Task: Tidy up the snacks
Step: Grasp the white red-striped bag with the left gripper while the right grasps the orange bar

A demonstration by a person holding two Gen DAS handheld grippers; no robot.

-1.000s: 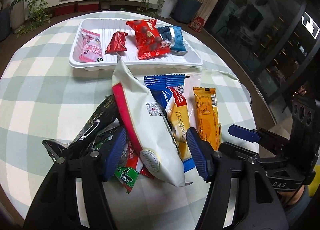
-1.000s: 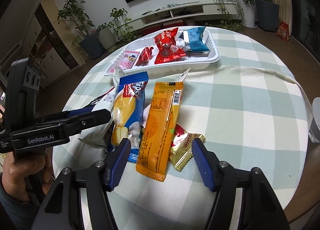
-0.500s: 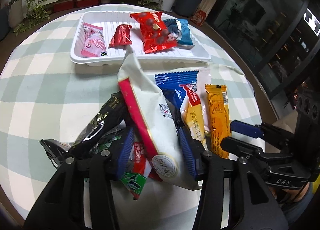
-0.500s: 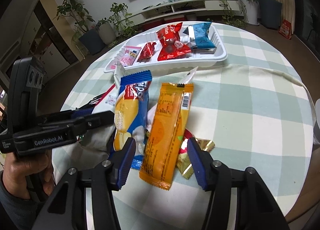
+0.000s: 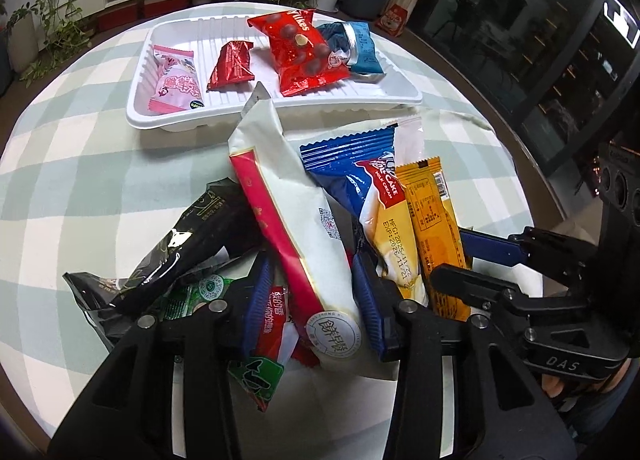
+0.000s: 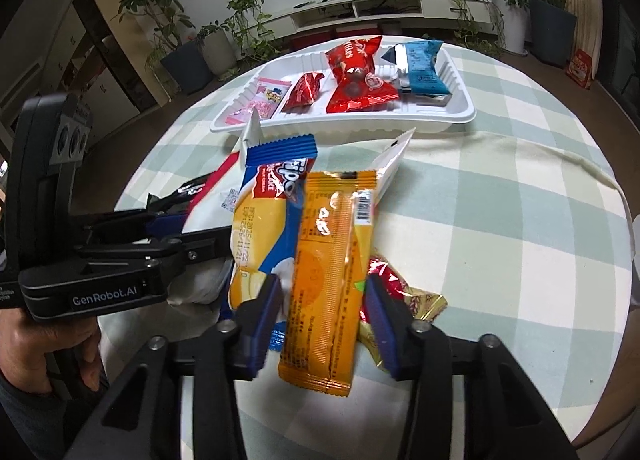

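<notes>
- The step in hand is judged to be the grasping of two snacks from the pile in front of the white ribbed plastic tray.
- The left gripper is closed around the long white packet with a red stripe; firm contact cannot be confirmed.
- The right gripper is set around the orange foil bar, its jaws just beside the bar's edges.
- Next, a firm clamp and a lift towards the tray are called for.
</notes>
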